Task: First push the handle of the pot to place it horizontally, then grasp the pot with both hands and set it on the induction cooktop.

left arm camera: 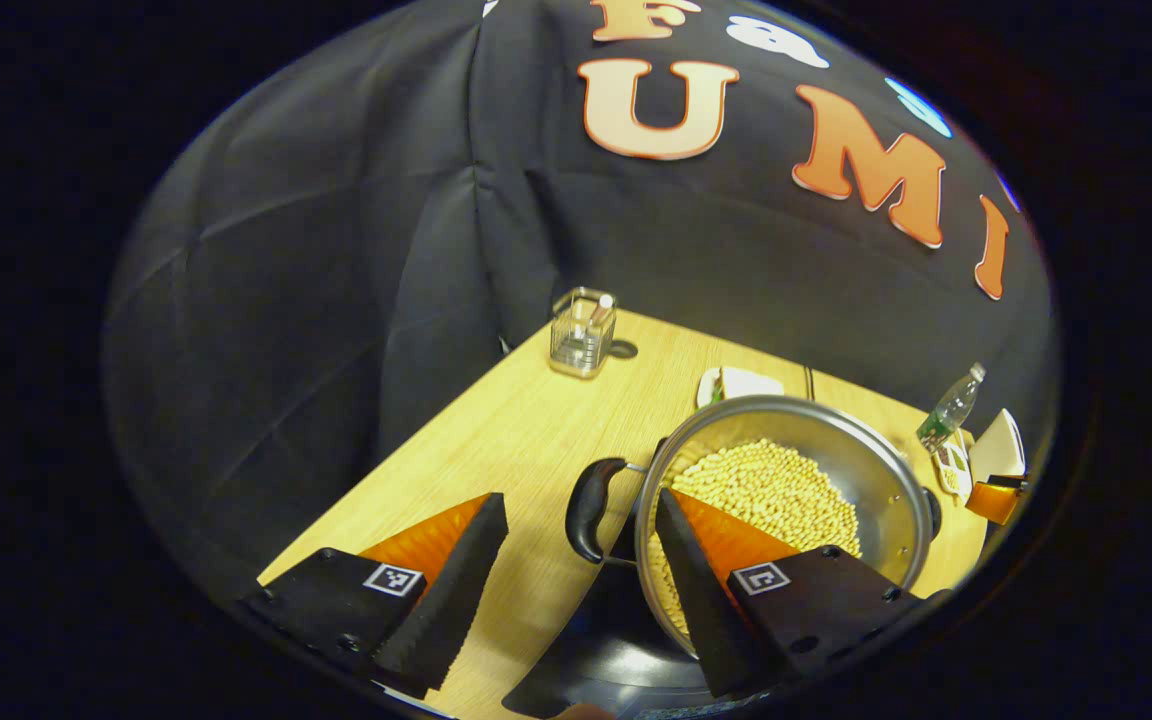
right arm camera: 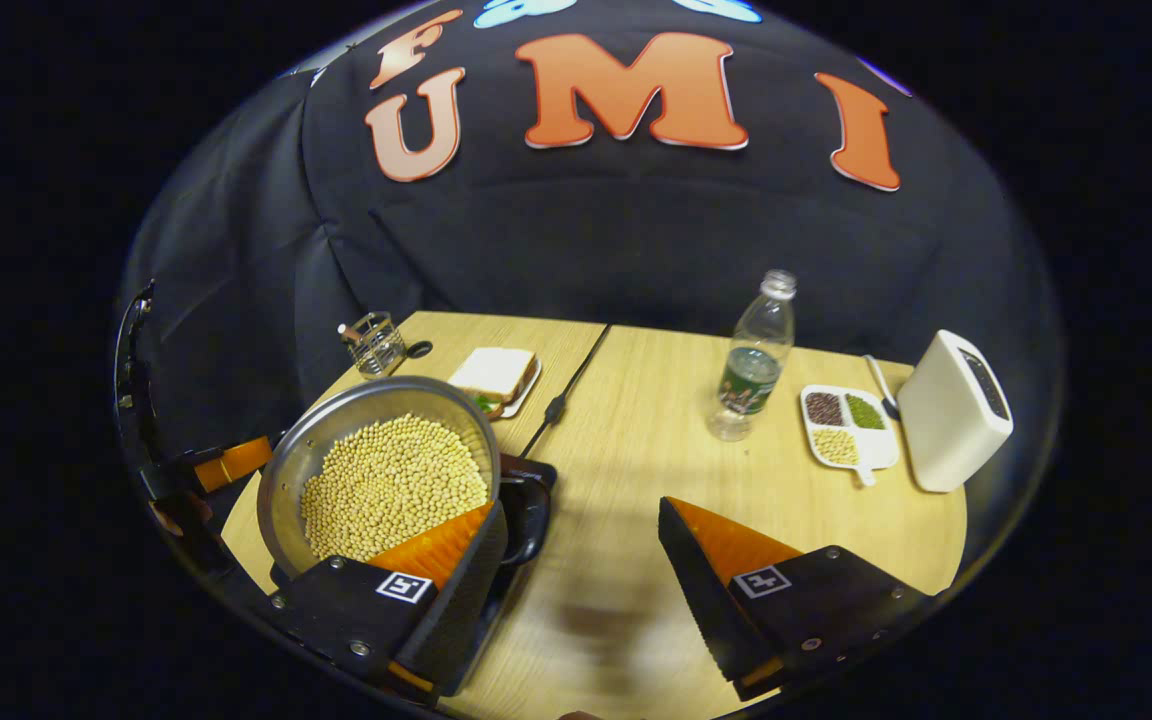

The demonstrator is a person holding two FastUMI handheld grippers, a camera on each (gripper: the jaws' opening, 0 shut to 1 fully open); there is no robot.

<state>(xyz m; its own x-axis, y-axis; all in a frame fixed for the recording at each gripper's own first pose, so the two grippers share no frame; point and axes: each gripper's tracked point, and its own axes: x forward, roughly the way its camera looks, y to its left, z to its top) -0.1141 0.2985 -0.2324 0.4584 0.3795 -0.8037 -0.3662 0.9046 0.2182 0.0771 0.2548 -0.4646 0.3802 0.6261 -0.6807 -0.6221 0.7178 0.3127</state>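
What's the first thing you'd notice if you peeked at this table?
A big shiny pot full of pale yellow beans sits at the near left of the wooden table. Each open gripper straddles one of its black handles. Farther right stand a water bottle and a white box.

My left gripper (left arm camera: 581,520): jaws spread wide, fingers pointing forward and down, nothing clamped between them. My right gripper (right arm camera: 581,520): jaws likewise wide apart, fingers angled down, gripping nothing. From the right gripper view, my left gripper (right arm camera: 221,462) shows at far left.
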